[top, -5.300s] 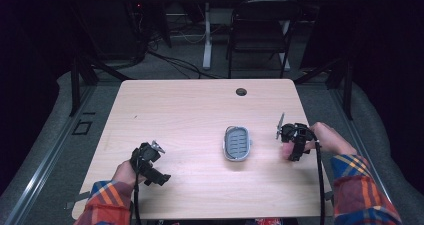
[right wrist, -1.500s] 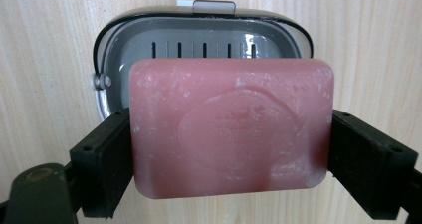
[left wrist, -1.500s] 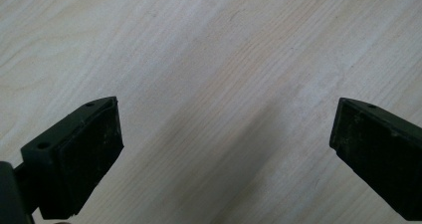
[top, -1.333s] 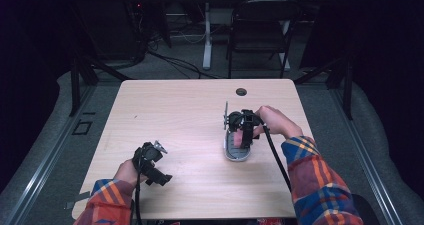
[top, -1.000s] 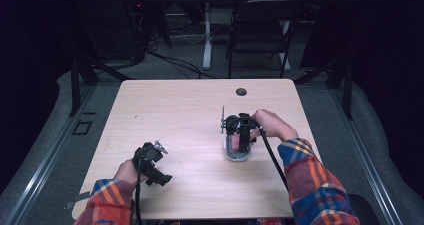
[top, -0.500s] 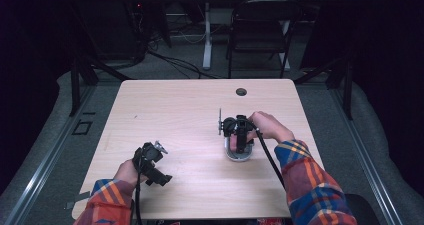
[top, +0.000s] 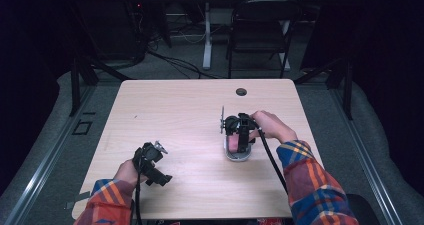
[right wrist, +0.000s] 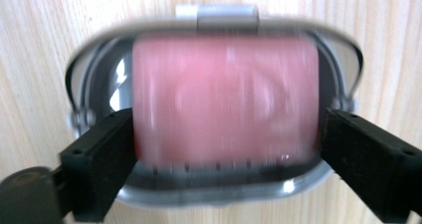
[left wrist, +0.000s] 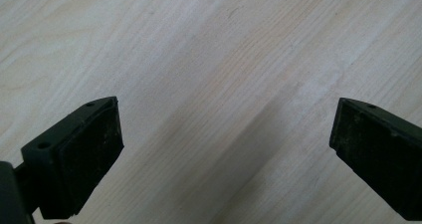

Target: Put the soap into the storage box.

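High view. One light wooden table (top: 170,115), centre of frame. One small dark round disc (top: 241,91) near the far edge, right of centre. One grey oval soap dish (top: 238,155) in the right half of the tabletop, lower centre right, with one pink soap bar (top: 232,144) inside, mostly covered by the tool above. Two grippers: right gripper (top: 239,141) directly over the dish, pointed down into it, held by one hand (top: 267,126) from the right; left gripper (top: 161,177) at lower left, near the front edge, well apart from the dish. Two plaid sleeves (top: 312,185) entering from the bottom. One dark folding chair (top: 257,30) and one white desk leg (top: 206,35) beyond the table, upper centre.

Left gripper view. Two black jaws, one at lower left, one at lower right, spread wide. Bare wood grain of the table (left wrist: 219,84) between them; nothing held.

Right gripper view. One soap dish (right wrist: 209,191), oval, grey rim, one small tab at top centre. One pink soap bar (right wrist: 224,99), blurred, lying in the dish, centre of frame. Two black jaws at lower left and lower right, one on each short end of the bar, right at its edges. Contact or grip on the bar: cannot tell, owing to blur. Right gripper (right wrist: 224,149) midway over the bar's lower portion.
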Available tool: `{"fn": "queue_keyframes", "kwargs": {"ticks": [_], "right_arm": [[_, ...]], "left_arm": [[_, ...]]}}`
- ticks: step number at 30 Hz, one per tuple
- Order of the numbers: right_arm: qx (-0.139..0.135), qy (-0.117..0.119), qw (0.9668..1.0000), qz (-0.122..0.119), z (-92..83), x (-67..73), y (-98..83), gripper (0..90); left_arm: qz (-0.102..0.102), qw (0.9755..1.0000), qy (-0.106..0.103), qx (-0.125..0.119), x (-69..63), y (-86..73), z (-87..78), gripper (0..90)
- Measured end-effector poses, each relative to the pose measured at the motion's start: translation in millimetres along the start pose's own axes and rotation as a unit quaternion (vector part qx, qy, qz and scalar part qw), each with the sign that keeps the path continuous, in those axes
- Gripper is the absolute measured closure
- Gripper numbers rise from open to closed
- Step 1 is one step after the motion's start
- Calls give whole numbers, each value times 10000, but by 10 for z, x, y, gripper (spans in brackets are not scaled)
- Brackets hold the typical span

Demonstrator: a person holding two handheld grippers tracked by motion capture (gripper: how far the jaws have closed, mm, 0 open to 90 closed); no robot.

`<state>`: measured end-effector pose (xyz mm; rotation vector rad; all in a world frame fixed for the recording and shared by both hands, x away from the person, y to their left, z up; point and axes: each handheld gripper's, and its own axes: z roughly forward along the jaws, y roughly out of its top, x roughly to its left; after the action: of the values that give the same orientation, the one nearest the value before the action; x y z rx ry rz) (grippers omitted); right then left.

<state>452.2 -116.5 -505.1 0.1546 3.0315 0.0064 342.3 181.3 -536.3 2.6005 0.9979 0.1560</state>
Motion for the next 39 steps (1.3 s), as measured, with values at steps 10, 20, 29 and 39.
{"fn": "queue_keyframes", "kwargs": {"ticks": [10,20,29,39], "right_arm": [[-467,-142,9988,33,-280,55,-173,35],[-617,-181,9978,149,-554,150,-381,0],[-694,-394,9964,273,-777,308,-614,0],[-970,-643,9908,688,-760,562,-975,0]], "left_arm": [[12,10000,0,16,-2,3,1,3],[6,10000,-13,23,-5,4,3,3],[9,10000,-9,24,-11,7,8,3],[50,10000,-7,54,-9,10,8,3]]}}
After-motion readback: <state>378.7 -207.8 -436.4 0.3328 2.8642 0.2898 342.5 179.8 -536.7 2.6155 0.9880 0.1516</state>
